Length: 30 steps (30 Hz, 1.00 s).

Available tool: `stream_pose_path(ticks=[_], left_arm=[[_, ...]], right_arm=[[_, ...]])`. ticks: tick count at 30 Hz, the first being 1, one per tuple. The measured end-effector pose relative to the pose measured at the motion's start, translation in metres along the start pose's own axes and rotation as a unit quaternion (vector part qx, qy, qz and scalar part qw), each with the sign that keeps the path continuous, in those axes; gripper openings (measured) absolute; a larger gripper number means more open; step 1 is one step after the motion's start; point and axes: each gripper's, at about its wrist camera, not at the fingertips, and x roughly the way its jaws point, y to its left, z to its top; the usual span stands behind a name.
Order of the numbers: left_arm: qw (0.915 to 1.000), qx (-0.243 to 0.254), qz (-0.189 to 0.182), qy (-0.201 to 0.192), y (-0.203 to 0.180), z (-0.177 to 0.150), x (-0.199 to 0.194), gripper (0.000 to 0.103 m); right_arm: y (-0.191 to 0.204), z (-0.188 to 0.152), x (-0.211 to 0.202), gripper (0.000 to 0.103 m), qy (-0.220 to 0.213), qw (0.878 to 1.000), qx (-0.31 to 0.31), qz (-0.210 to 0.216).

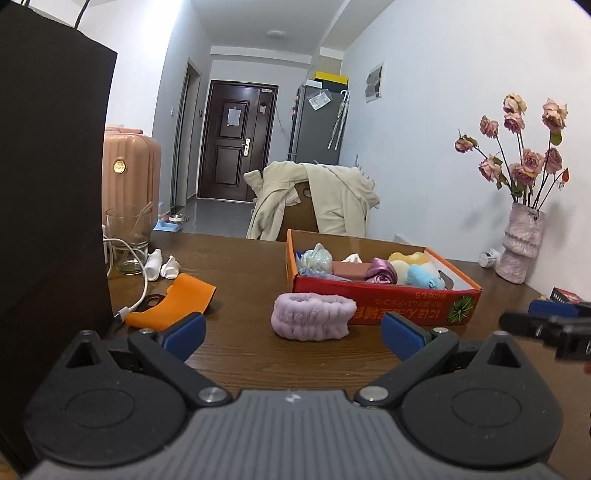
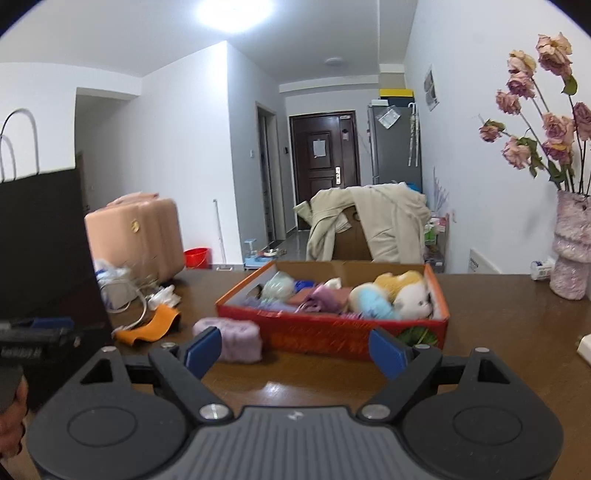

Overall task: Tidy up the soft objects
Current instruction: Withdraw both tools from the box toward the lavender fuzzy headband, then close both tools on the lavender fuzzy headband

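Lilac headband [image 1: 313, 316] lies ahead of left gripper [image 1: 293, 334], long axis crosswise; left and right gripper [image 2: 295, 352] jaws spread, empty.

A ceiling light [image 2: 234, 9] flares white in the right wrist view, where the red box [image 2: 332, 332] smears with motion blur; fisheye bends walls, corners vignette dark.
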Motion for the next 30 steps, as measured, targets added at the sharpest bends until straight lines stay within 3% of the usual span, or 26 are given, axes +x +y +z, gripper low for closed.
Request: stream_pose_path(ticks=[10, 16, 21, 22, 24, 28, 30], left_arm=[[0.9994, 0.023, -0.006, 0.023, -0.003, -0.008, 0.025, 0.103], [0.9997, 0.014, -0.01, 0.018, 0.003, 0.003, 0.053, 0.103], [0.9992, -0.014, -0.001, 0.038, 0.024, 0.005, 0.092, 0.101], [0.9989, -0.017, -0.006, 0.042, 0.027, 0.006, 0.101, 0.099], [0.998, -0.031, -0.016, 0.053, 0.034, 0.009, 0.121, 0.085], [0.9942, -0.052, -0.053, 0.078, 0.038, 0.015, 0.16, 0.071], [0.9919, -0.06, -0.073, 0.084, 0.038, 0.015, 0.173, 0.054]], right_arm=[[0.01, -0.021, 0.021, 0.087, 0.025, 0.999, 0.024, 0.004], [0.011, -0.025, 0.063, 0.086, 0.045, 0.997, 0.052, 0.018], [0.016, -0.01, 0.098, 0.082, 0.046, 0.996, 0.07, 0.035], [0.016, -0.007, 0.106, 0.079, 0.045, 0.996, 0.072, 0.038], [0.018, 0.0, 0.124, 0.073, 0.045, 0.995, 0.074, 0.039], [0.014, 0.008, 0.164, 0.06, 0.058, 0.992, 0.098, 0.047], [0.012, 0.008, 0.185, 0.053, 0.07, 0.99, 0.11, 0.051]])
